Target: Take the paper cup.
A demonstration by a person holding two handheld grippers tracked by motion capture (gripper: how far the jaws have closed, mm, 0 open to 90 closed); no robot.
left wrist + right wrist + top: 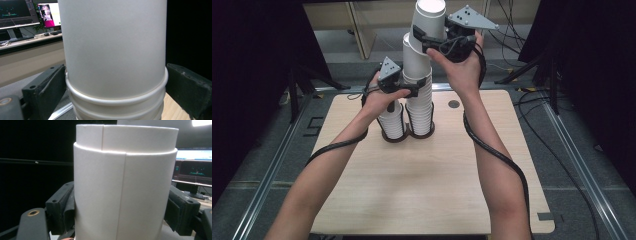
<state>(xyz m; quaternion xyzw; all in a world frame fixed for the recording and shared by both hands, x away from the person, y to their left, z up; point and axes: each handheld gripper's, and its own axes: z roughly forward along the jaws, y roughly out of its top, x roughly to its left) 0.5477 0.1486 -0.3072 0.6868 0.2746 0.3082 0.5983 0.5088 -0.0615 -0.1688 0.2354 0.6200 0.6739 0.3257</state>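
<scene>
Two claws, both on the same tall stack of white paper cups (418, 75), which rises from a black ring holder (419, 131) at about 12 o'clock on the table (422, 190). A shorter stack of cups (392, 120) sits in the twin ring just beside it, toward 9 o'clock.

My left claw (404, 89) pinches the tall stack partway up. In the left gripper view its jaws press on the rolled rims (115, 100) from either side, just under the smooth wall of the cup above. I judge this hold is there to pin the lower cups down, so that they stay seated in the ring.

My right claw (432, 44) is up near the top, at about 1 o'clock from the left one, and it pinches the upper cups (427, 22). In the right gripper view the jaws squeeze a cup wall (125, 195), with a narrower cup base showing above it, so these cups ride mouth down. The top section leans slightly off the line of the stack below, which I take to mean I am pulling it free or setting it on; which of the two I cannot tell.

No brand, label or printing shows on any cup; the paper is plain white, marked by nothing but a straight seam. The distant monitors (30, 15) carry writing too small to read.
</scene>
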